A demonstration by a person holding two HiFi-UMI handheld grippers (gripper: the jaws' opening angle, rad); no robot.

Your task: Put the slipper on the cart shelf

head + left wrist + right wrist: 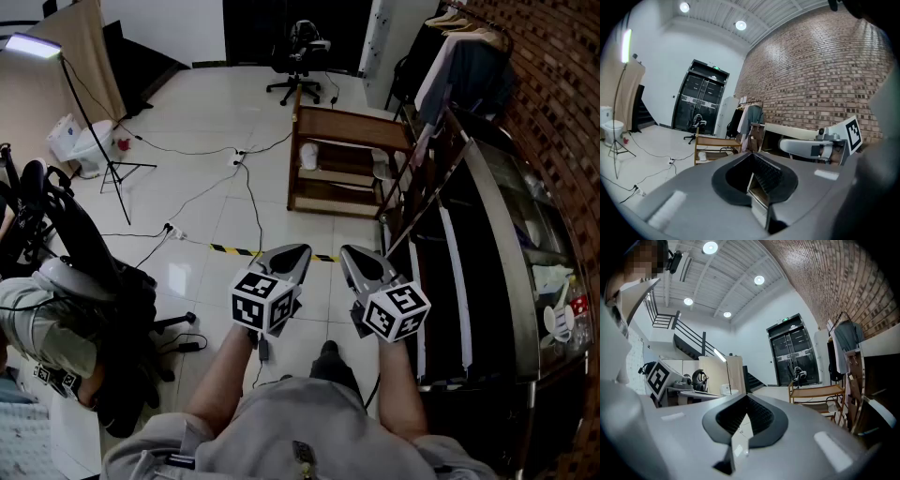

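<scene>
The wooden cart (352, 127) stood well ahead across the tiled floor. On its middle shelf lay a pale slipper (309, 156) at the left end and a second pale shape (380, 165) at the right end. The slipper's long axis ran roughly away from the head camera, but it was too small to tell toe from heel. The left gripper (298, 251) and right gripper (349, 253) were held side by side, both clenched on nothing and well apart from the cart. Only the head view showed the shelf from above. The left gripper view added a brick wall (820, 70), and the right gripper view a staircase (686, 341).
</scene>
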